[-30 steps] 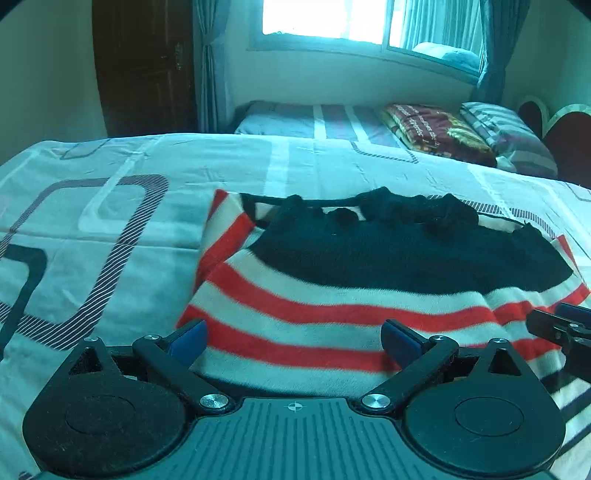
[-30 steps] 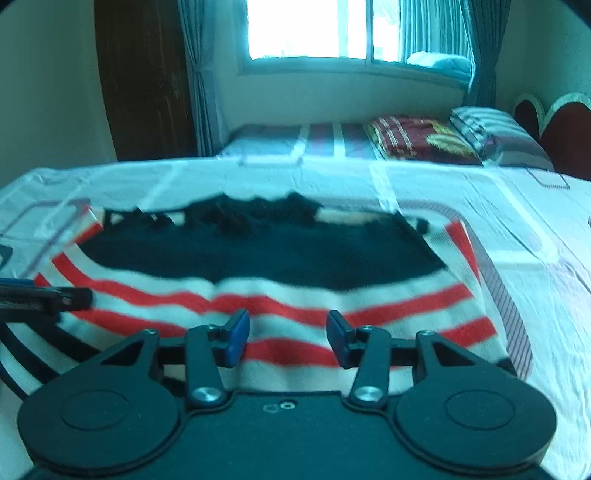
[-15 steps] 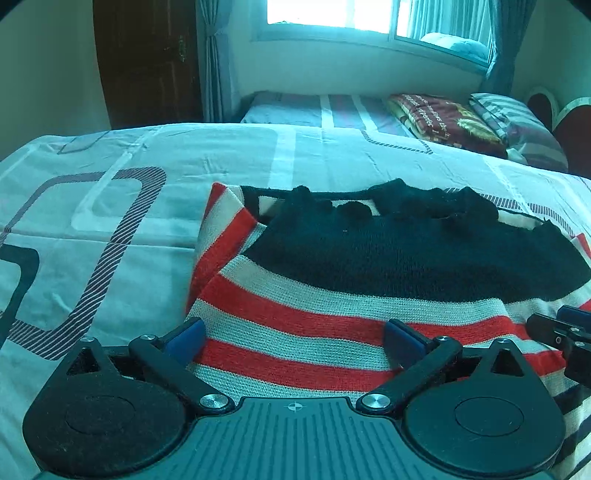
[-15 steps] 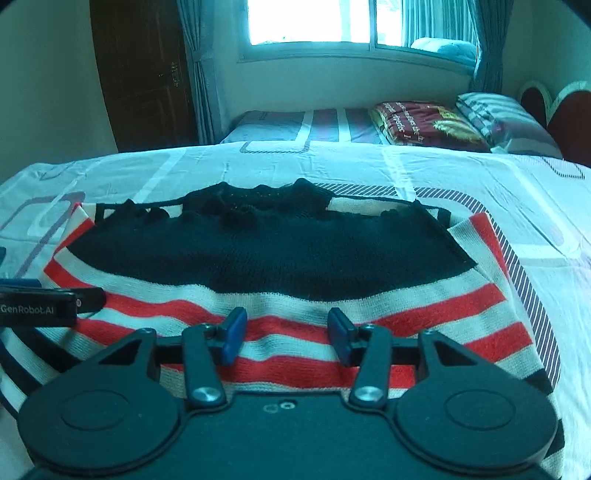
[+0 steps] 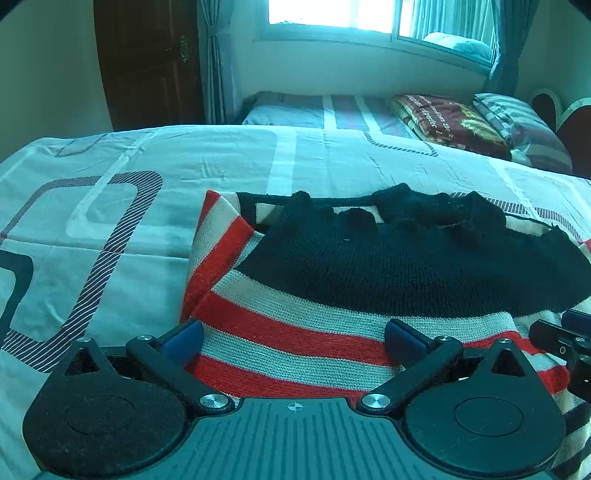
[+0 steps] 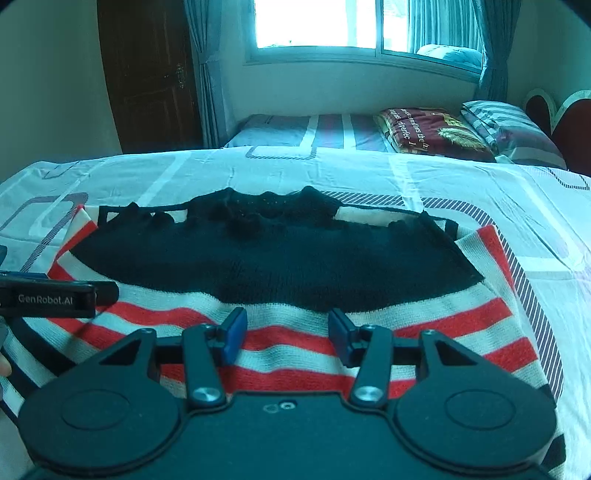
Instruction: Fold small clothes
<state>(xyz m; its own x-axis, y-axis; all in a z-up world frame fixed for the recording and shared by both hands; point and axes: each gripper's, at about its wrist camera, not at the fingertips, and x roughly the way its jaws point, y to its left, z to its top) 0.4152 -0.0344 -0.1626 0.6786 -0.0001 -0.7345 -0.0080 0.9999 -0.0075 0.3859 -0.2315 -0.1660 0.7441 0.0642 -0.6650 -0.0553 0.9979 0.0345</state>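
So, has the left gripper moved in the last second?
Yes. The left gripper edged forward over the sweater: its red stripes now sit lower in the left wrist view.

Two low wrist views, perhaps parallel (shared sweater (image 5: 332, 295))

Blown-out window (image 5: 332, 14) backlight, bluish cast, fisheye-bent dark corners, sharp focus

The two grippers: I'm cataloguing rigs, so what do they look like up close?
Both are matte black plastic. The left gripper and right gripper each have two angled link arms on silver pivot screws, round black housings either side, and blue pads on the fingertips. White "GenRobot.AI" lettering marks the left one's side.
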